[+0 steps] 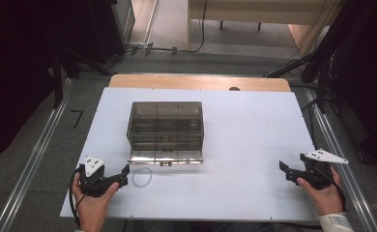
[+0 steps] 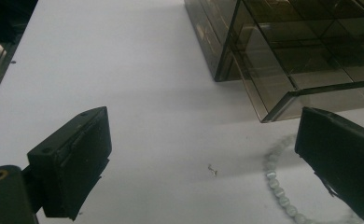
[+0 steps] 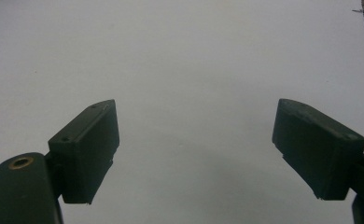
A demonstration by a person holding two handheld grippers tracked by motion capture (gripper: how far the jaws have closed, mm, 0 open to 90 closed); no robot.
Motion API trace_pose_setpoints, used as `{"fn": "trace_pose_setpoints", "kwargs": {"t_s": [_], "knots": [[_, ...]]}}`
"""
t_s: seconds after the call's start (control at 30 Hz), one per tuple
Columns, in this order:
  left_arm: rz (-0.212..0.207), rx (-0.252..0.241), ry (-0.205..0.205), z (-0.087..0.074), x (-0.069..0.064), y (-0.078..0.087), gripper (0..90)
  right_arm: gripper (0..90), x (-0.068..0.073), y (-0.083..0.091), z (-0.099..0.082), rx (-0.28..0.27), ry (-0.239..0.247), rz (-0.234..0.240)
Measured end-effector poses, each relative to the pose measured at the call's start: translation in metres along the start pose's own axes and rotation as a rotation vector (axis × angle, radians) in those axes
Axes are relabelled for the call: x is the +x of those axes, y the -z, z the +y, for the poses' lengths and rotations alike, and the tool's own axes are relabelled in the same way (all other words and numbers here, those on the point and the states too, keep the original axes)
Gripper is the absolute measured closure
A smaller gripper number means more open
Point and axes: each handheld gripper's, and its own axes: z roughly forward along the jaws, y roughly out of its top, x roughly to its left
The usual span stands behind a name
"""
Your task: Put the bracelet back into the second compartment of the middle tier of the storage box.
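Grey floor [image 1: 41, 145] surrounds a white table [image 1: 254, 145].

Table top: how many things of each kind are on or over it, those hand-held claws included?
Smoky clear plastic box: 1
Pale bead bracelet: 1
Handheld grippers: 2, left gripper and right gripper, both open
Total: 4

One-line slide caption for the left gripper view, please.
Open left tongs over the white table, a pale bead bracelet by one jaw, smoky clear box beyond.
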Motion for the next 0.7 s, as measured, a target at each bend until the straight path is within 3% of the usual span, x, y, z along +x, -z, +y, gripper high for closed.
{"fn": "trace_pose_setpoints", "kwargs": {"t_s": [0.7], "knots": [[-0.010, 0.026, -0.021, -0.0010, -0.0054, -0.0043, 5.3, 13.2, 0.0013, -0.0010, 0.0000, 0.006, -0.004, 0.005]]}}
